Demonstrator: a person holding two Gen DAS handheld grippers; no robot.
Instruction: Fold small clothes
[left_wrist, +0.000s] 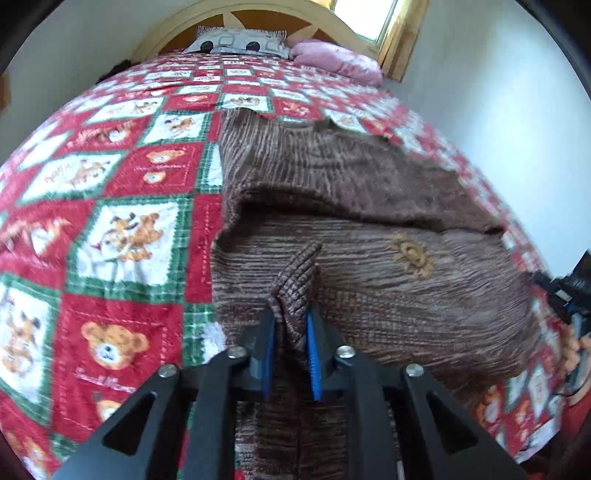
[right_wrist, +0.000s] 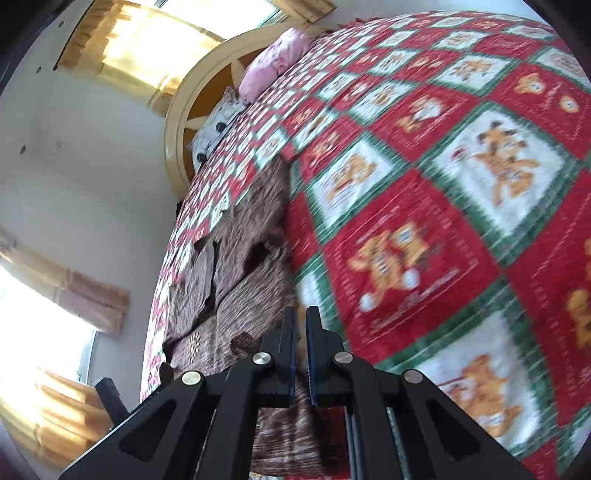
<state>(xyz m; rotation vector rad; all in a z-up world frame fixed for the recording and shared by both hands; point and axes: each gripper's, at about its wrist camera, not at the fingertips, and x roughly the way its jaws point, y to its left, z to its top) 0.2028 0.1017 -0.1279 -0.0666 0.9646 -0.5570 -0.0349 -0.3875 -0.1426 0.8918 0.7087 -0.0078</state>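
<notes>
I see a bed covered by a quilt of red, white and green squares printed with teddy bears, and on it lies the brown knitted garment, partly folded over itself, with a small tan motif on its upper layer. My left gripper has its blue-padded fingers pinching a raised ridge of the brown knit at the near edge. My right gripper has its fingers pressed almost together at the garment's edge; I cannot tell whether any cloth is caught between them. At the far end stands a curved, cream-coloured wooden headboard, with a grey patterned pillow and a pink pillow against it. The walls are white, and yellow curtains hang over bright windows.
</notes>
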